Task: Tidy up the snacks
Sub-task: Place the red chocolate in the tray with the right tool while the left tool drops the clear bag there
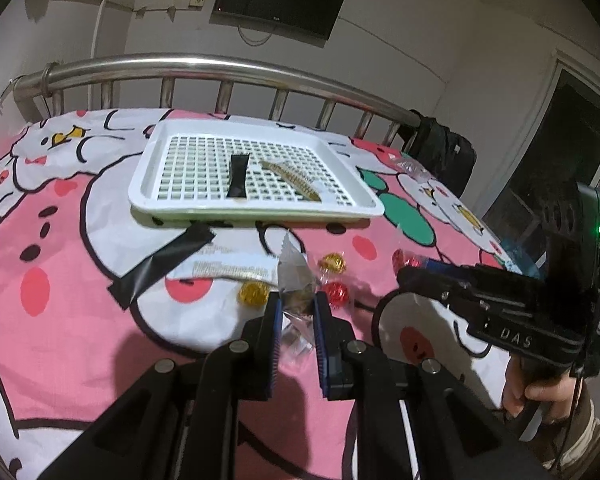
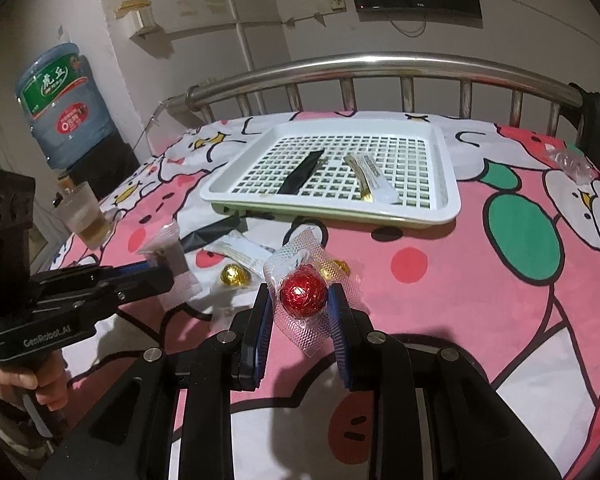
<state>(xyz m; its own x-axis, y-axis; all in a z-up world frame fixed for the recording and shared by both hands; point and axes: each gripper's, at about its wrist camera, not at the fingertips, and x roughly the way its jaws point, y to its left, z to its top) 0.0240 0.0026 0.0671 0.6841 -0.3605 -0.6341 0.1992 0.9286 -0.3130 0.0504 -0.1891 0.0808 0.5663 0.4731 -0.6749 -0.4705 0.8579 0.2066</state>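
My left gripper [image 1: 298, 312] is shut on a clear packet with brown contents [image 1: 296, 284], held just above the bedsheet; it also shows at the left of the right wrist view [image 2: 160, 270]. My right gripper [image 2: 302, 308] is shut on a red foil ball candy [image 2: 303, 295] in a clear wrapper. A white perforated tray [image 1: 256, 213] [image 2: 332, 211] lies farther back, holding a black sachet [image 1: 238, 176] and a gold-and-white sachet [image 1: 296, 180]. On the sheet lie a black sachet [image 1: 160, 264], a white sachet [image 1: 232, 268], gold balls [image 1: 253, 293] [image 2: 236, 275] and a red ball [image 1: 337, 293].
A steel bed rail [image 1: 220, 64] runs behind the tray. A black bag [image 1: 440, 152] hangs at its right end, with a crumpled clear wrapper [image 2: 572, 164] near it. Off the bed's left side stand a water jug [image 2: 66, 108] and a glass of liquid [image 2: 88, 216].
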